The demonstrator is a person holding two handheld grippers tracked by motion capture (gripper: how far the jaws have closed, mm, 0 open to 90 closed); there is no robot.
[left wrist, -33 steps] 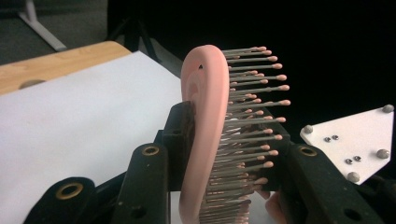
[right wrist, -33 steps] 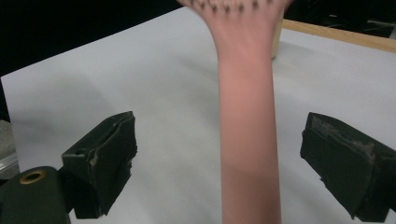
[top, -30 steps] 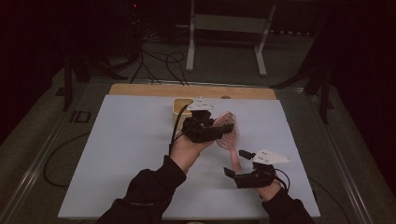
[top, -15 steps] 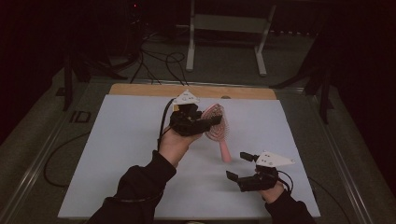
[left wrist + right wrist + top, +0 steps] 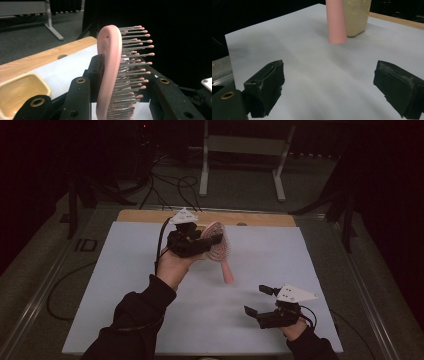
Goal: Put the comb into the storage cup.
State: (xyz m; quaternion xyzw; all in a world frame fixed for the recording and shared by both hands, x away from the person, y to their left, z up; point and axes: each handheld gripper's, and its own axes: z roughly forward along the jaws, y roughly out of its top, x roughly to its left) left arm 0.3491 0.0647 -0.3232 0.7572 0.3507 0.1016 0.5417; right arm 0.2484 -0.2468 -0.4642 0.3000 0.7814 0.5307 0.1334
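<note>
high view: the left gripper (image 5: 192, 242) is raised over the far middle of the white table (image 5: 125, 285), jaws clamped on the head of a pink hairbrush (image 5: 218, 251). the brush hangs in the air, head up by the jaws, handle slanting down toward the person's right, its tip apart from the table as far as i can tell. the right gripper (image 5: 260, 301) sits low near the front right edge, jaws spread wide w/ nothing between them, well apart from the brush. step in hand, i'd say: carrying the brush after pickup. a wooden strip (image 5: 260, 219) runs along the far edge.

left gripper view: the hairbrush (image 5: 110, 75) stands upright between the 2 black jaws, pinched across the head. the pink frame curves over the top like an arch; rows of thin grey bristles w/ pink ball tips stick out to the right. a cream tray (image 5: 22, 92) sits at lower left, on the white sheet, near the brush. next move prob calls for swinging the brush over that tray and lowering it before letting go; grip is on the head, so the long handle may tip 1st.

right gripper view: the right gripper (image 5: 329, 87) has its jaws far apart over bare sheet. ahead hangs the brush's smooth round pink handle (image 5: 336, 21), w/ the cream tray (image 5: 358, 15) just behind it.
</note>
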